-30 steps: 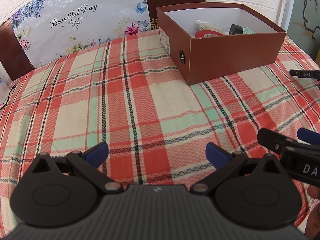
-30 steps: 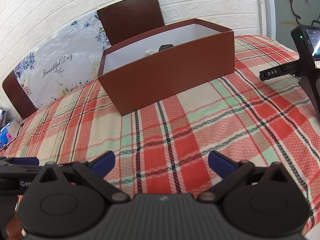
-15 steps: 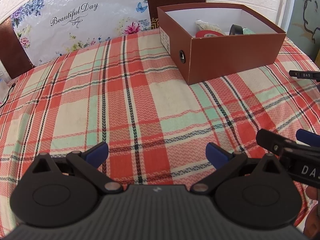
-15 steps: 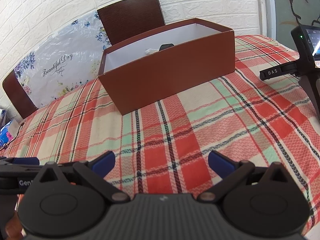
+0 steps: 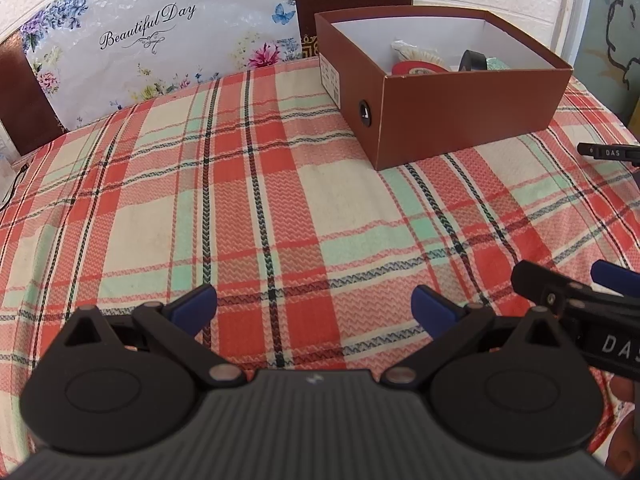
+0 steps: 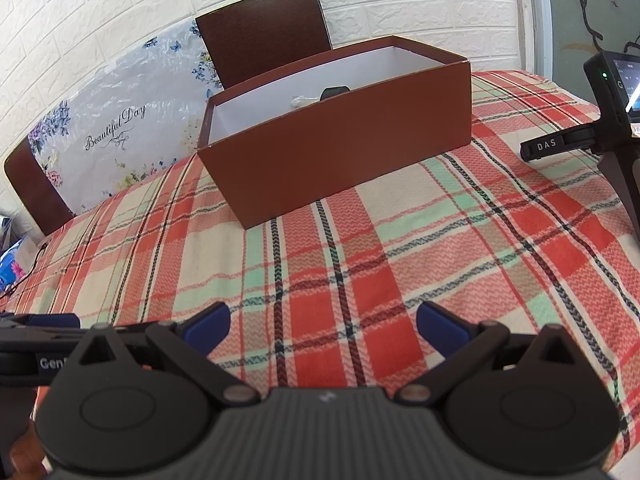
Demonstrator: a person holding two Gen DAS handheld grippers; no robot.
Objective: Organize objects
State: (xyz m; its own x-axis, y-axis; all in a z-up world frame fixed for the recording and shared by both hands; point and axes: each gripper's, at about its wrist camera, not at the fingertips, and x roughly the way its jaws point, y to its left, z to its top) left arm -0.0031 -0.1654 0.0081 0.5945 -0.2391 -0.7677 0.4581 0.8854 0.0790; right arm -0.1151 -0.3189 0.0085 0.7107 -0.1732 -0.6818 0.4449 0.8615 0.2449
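The box [image 5: 460, 120] is sitting open at the far right of the counter [image 5: 248, 208], with several items lying inside: a red disc [image 5: 418, 69], a black roll [image 5: 474, 60], a pale bundle [image 5: 416, 53]. No loose objects are showing on the cloth, so the tidying is looking nearly or fully done. The left hand-held gripper [image 5: 314, 310] and right hand-held gripper [image 6: 322, 326] are hovering low, jaws apart, holding nothing.

Bright, even daylight; sharp focus; strong fisheye bending at edges.

Left gripper [image 5: 315, 305], right gripper [image 6: 323, 322]: agape, empty.
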